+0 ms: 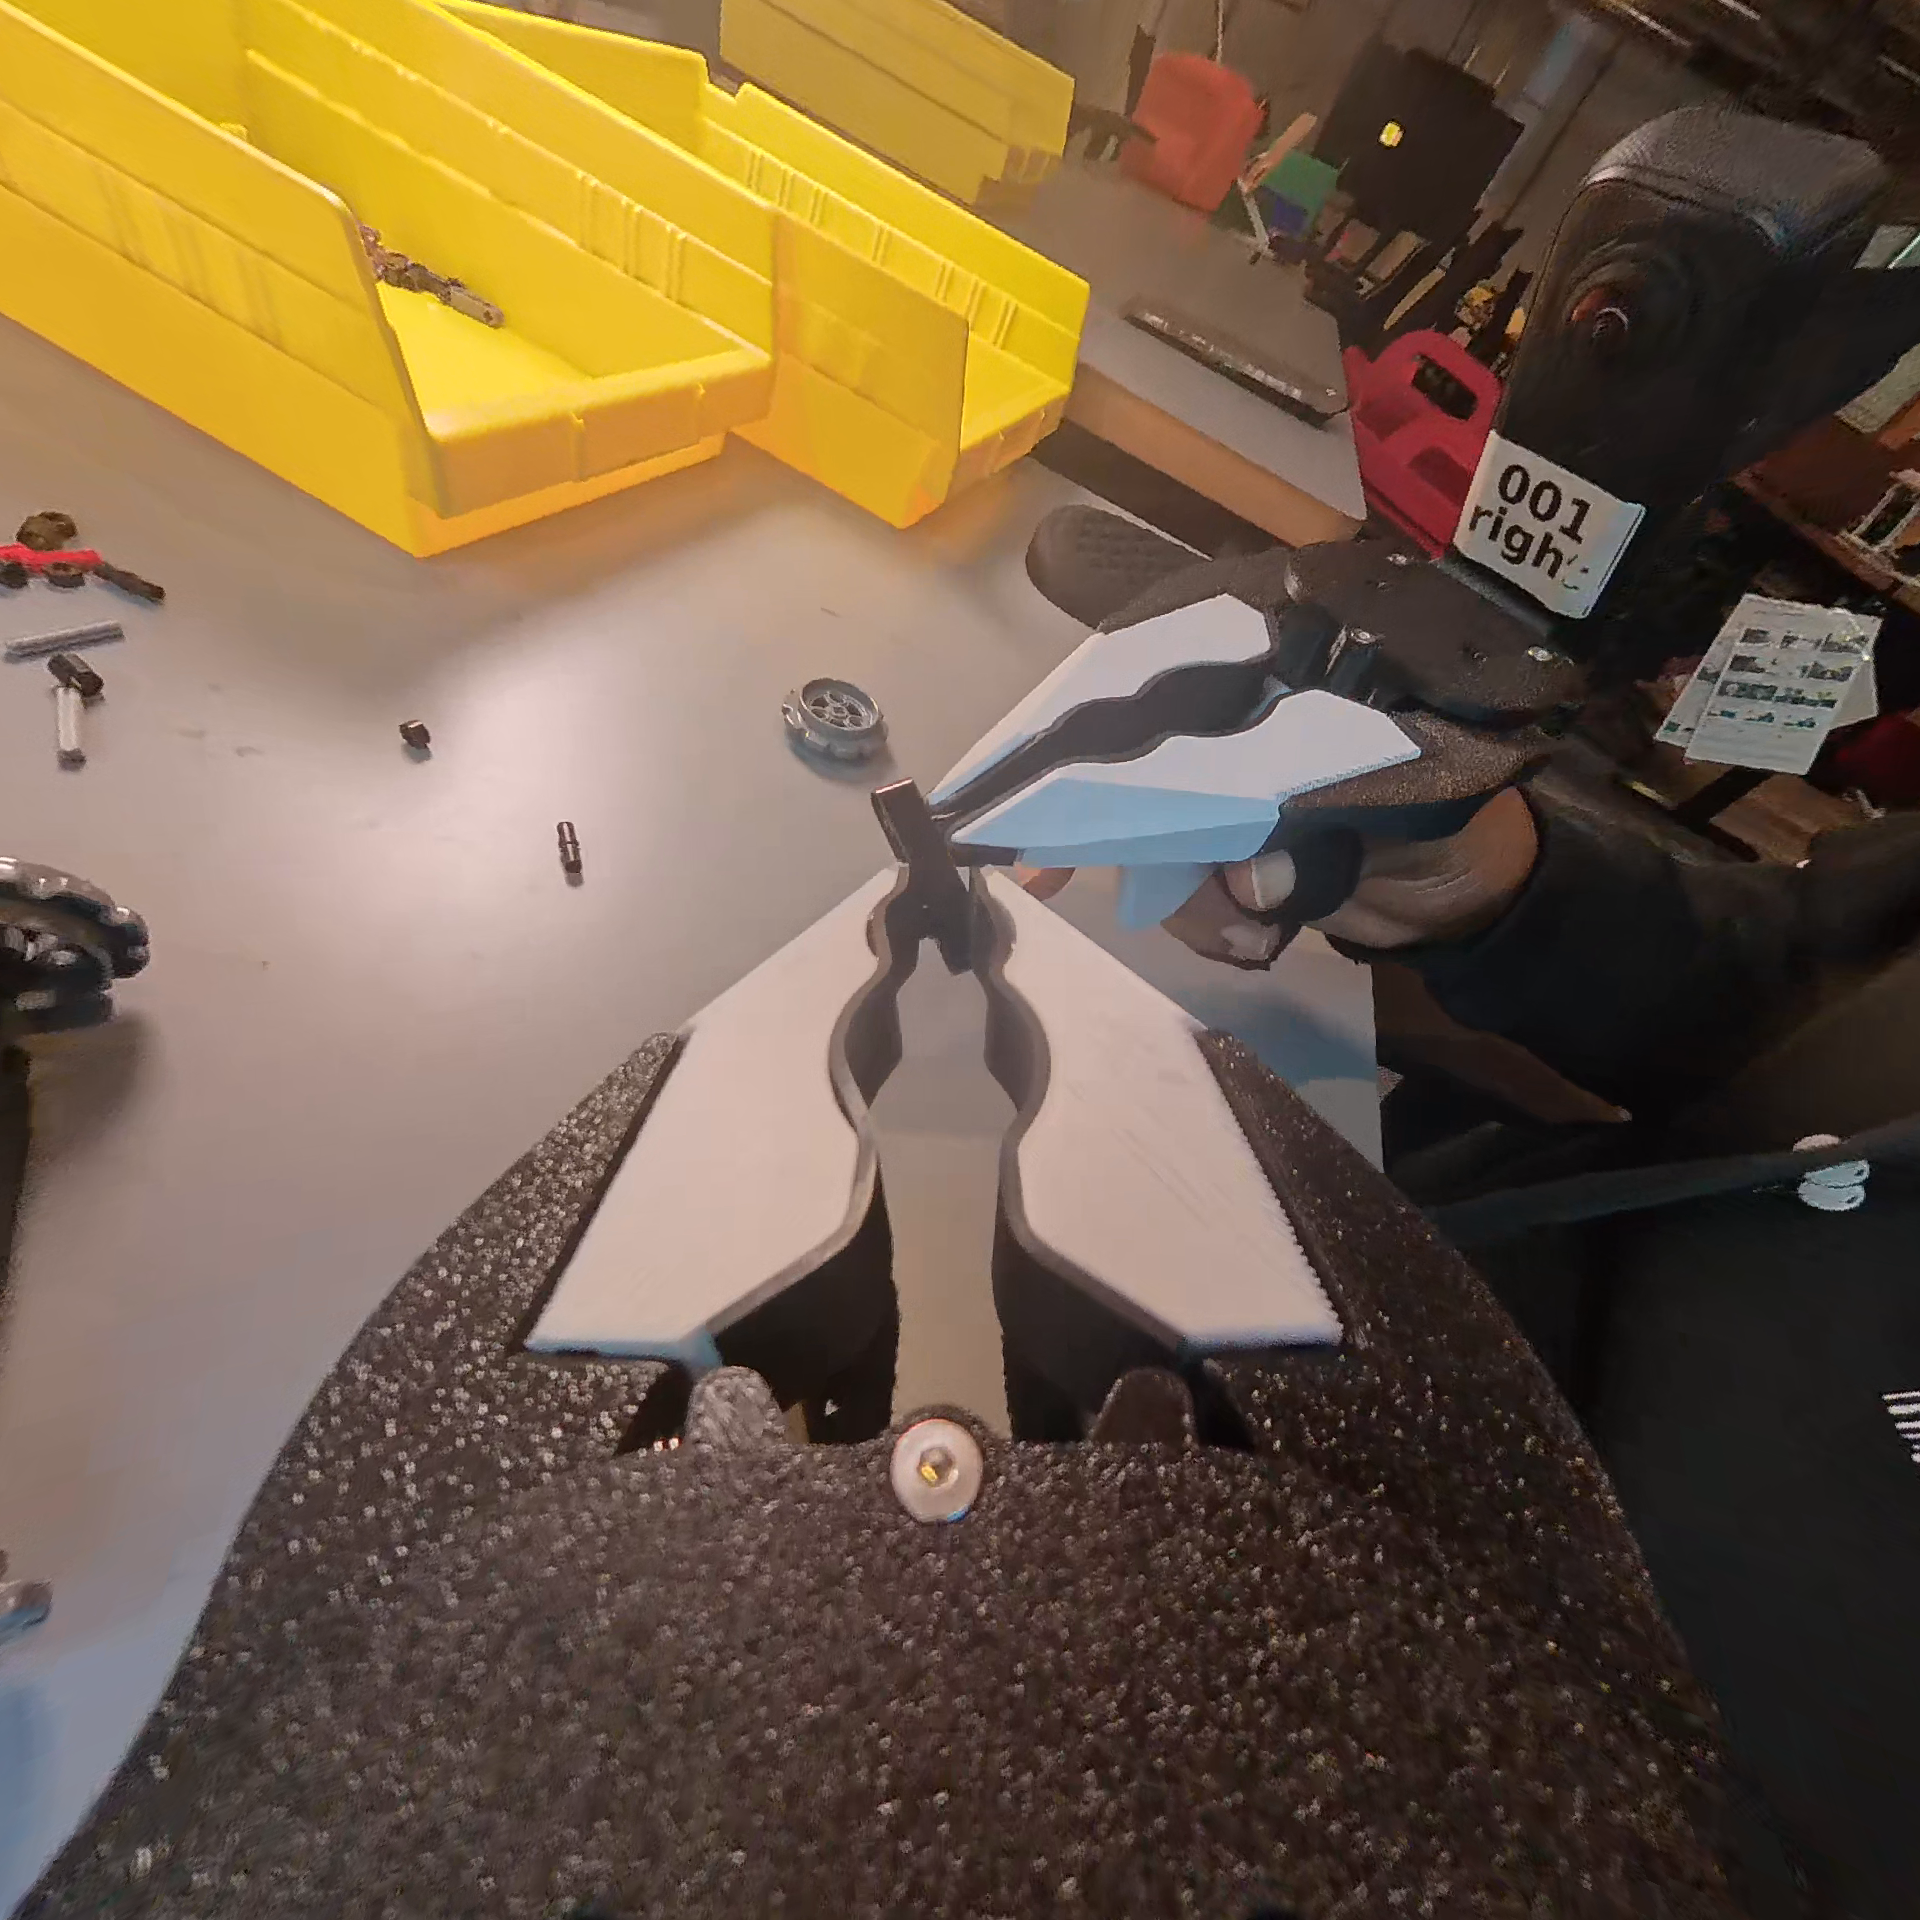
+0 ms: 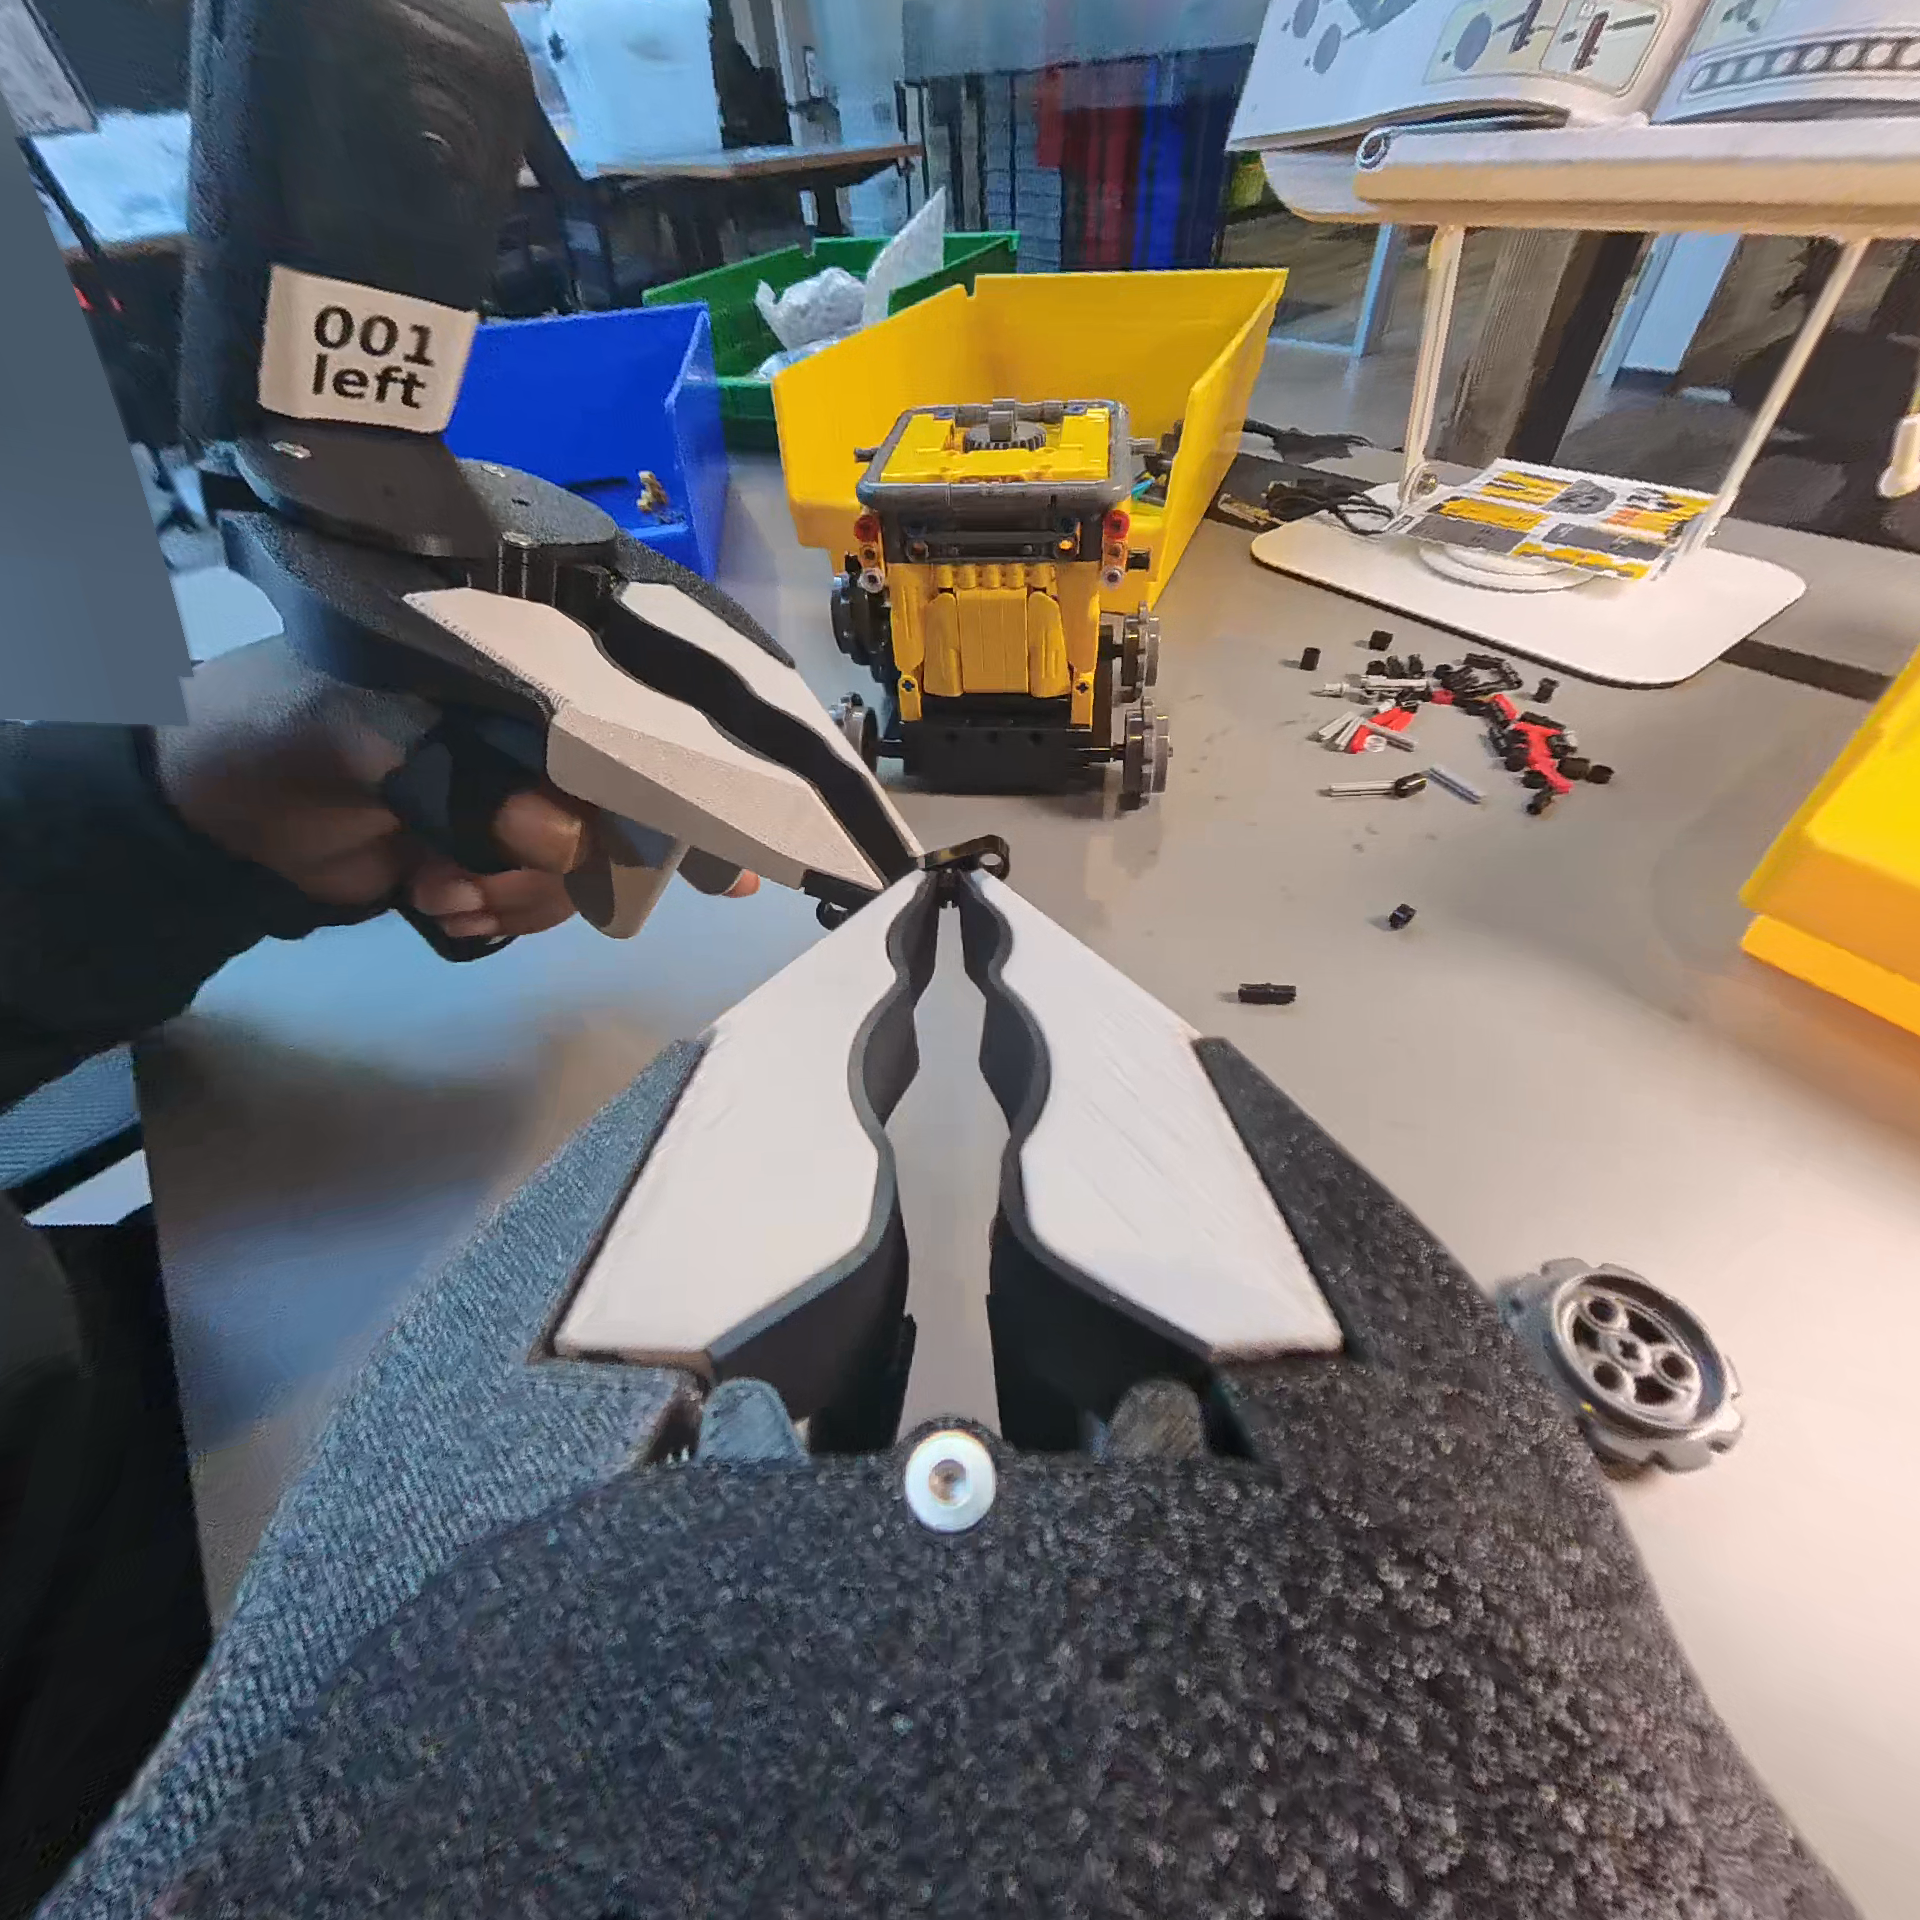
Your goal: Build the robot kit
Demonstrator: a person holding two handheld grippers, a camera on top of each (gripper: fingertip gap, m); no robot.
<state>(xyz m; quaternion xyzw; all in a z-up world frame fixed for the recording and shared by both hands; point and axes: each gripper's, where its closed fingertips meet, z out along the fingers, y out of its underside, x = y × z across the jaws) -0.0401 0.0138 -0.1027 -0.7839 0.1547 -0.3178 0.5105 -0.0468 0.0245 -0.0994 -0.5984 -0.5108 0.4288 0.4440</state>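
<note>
In the left wrist view my left gripper (image 1: 935, 896) is shut on a small black toy-brick piece (image 1: 920, 847) that stands up between its tips, above the grey table (image 1: 468, 987). My right gripper (image 1: 951, 826) comes in from the right, and its closed tips pinch the same piece's side. In the right wrist view my right gripper (image 2: 943, 885) meets the left gripper (image 2: 883, 881) tip to tip at the black piece (image 2: 971, 857). I cannot tell whether a separate pin sits between the right tips. A person's hand holds each grip.
Yellow bins (image 1: 582, 416) stand at the back. A yellow brick-built vehicle (image 2: 997, 603) stands before a yellow bin (image 2: 1226, 343). Loose pins and axles (image 2: 1455, 717) and a grey wheel hub (image 2: 1621, 1361) (image 1: 836, 712) lie around. A booklet stand (image 2: 1538, 592) is at the far right. A black tyre (image 1: 52, 935) is at the left. The grippers are tip to tip, or close to it.
</note>
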